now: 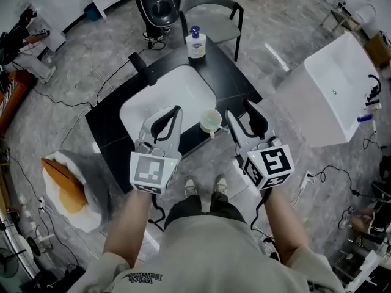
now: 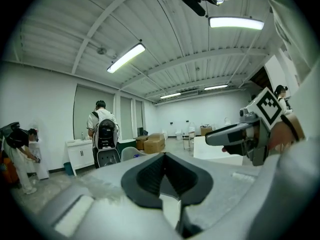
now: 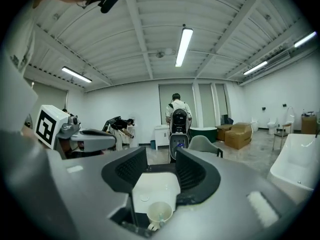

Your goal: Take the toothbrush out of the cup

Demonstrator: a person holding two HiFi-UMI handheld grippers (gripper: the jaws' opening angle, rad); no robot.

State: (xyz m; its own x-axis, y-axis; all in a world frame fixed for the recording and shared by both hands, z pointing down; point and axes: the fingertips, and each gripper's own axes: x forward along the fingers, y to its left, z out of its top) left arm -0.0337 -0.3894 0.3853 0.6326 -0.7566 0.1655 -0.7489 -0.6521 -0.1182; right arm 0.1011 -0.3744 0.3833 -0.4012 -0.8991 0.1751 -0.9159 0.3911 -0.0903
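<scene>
A pale green cup (image 1: pixel 210 121) stands on the black table (image 1: pixel 229 72), at the near right rim of the white sink basin (image 1: pixel 143 112). A thin toothbrush (image 3: pixel 159 219) shows faintly inside the cup (image 3: pixel 159 214). My right gripper (image 1: pixel 239 110) is open just right of the cup and holds nothing. In the right gripper view the cup sits low between that gripper's (image 3: pixel 161 156) spread jaws. My left gripper (image 1: pixel 176 110) hovers over the basin, left of the cup, with its tips together. In the left gripper view its (image 2: pixel 164 156) pads meet and nothing is between them.
A soap pump bottle (image 1: pixel 195 42) and a black faucet (image 1: pixel 143 67) stand at the table's far side. A grey chair (image 1: pixel 214 17) sits behind, and a white bathtub (image 1: pixel 333 93) is to the right. Cables cross the floor, and a person (image 3: pixel 176 115) stands far off.
</scene>
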